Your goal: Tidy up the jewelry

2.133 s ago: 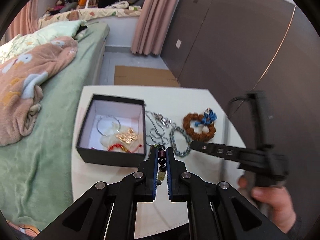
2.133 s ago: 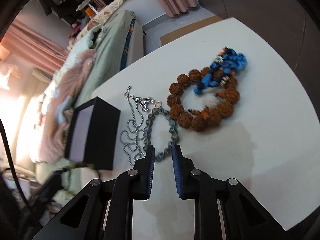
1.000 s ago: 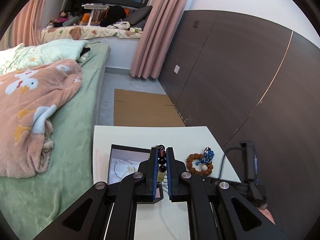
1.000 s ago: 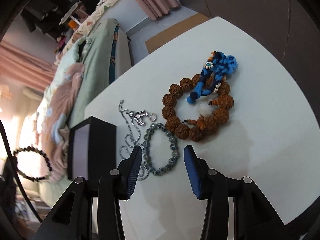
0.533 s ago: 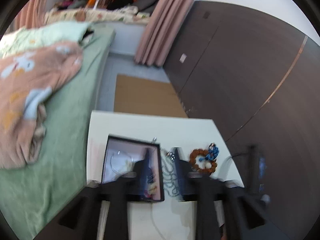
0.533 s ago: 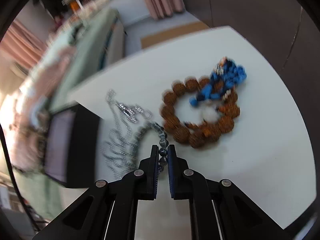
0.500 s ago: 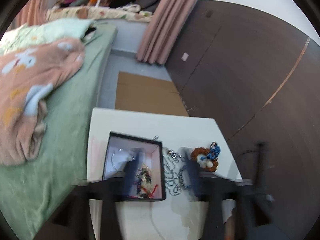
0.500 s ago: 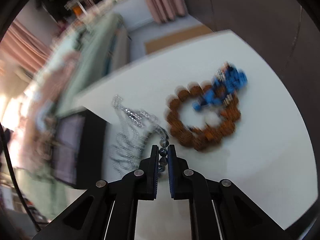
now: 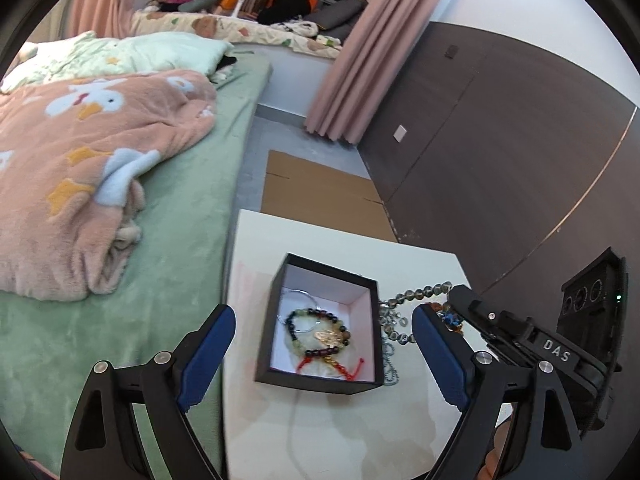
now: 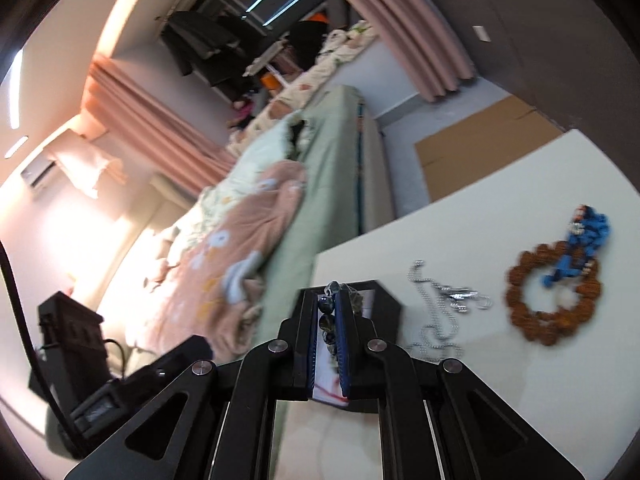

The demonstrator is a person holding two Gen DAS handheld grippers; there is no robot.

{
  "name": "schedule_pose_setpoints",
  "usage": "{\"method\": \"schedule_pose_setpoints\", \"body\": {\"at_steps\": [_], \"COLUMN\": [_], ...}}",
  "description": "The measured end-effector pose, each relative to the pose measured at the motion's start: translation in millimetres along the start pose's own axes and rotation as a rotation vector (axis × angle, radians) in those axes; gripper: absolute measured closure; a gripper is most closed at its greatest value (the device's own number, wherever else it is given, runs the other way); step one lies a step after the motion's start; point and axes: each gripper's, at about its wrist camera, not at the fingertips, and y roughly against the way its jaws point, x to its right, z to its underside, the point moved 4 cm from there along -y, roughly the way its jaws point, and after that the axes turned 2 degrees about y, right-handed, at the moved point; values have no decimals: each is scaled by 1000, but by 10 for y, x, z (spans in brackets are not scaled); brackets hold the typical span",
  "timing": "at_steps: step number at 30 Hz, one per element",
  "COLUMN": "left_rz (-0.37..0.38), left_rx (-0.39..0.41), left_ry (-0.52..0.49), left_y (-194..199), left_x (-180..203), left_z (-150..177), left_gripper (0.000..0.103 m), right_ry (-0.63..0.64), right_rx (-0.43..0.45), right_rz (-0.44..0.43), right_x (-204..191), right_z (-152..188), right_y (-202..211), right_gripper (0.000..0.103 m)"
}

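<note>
The right claw (image 10: 329, 312), clamped on the grey bead bracelet (image 9: 424, 293), seemingly carries it toward the box (image 9: 320, 384); the left claw (image 9: 322, 354) hangs wide apart; next, release inside.

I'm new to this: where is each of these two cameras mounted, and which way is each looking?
Left wrist: sits on the open left gripper, looking down at the black box on the white table; the right gripper shows at right.
Right wrist: sits on the right gripper, shut on a grey bead bracelet, facing the bed.
Both show the box, table and bed.
</note>
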Motion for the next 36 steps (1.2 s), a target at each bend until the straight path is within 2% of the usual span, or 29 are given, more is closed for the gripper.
{"method": "schedule_pose_setpoints", "body": {"at_steps": [5,7,9,10,15,19,24,28,36], "left_rz": [-21,-30,-39,-44,-44,-28,10,48,92], "left_rx": [12,13,18,24,40,34,31,4,-45], "left_ry": [32,44,45,42,31,-4,-33,-70,-182], "left_y": [94,127,166,191,232,190,85,-66,-253], "left_x": [-153,-200,-222,-219,-120,105,439,786,1418], "left_z": [20,25,24,22,27,66,112,202,356], "left_gripper": [13,13,13,13,13,13,13,14,17], "right_ry": [21,18,17,25,20,10,-5,-79,-220], "right_rx": [-18,-51,-74,-51,-12,6,64,90,162], "right_rz": [-102,-154,-132,-94,-58,-6,94,148,191], "right_x": [-224,-308,-328,-312,-128,55,384,759,1303], "right_z": [14,19,40,31,-34,-79,-138,-157,-204], "right_y": [-158,-278,-356,-338,-86,120,509,803,1261], "right_gripper": [92,84,38,35,35,35,35,35,35]}}
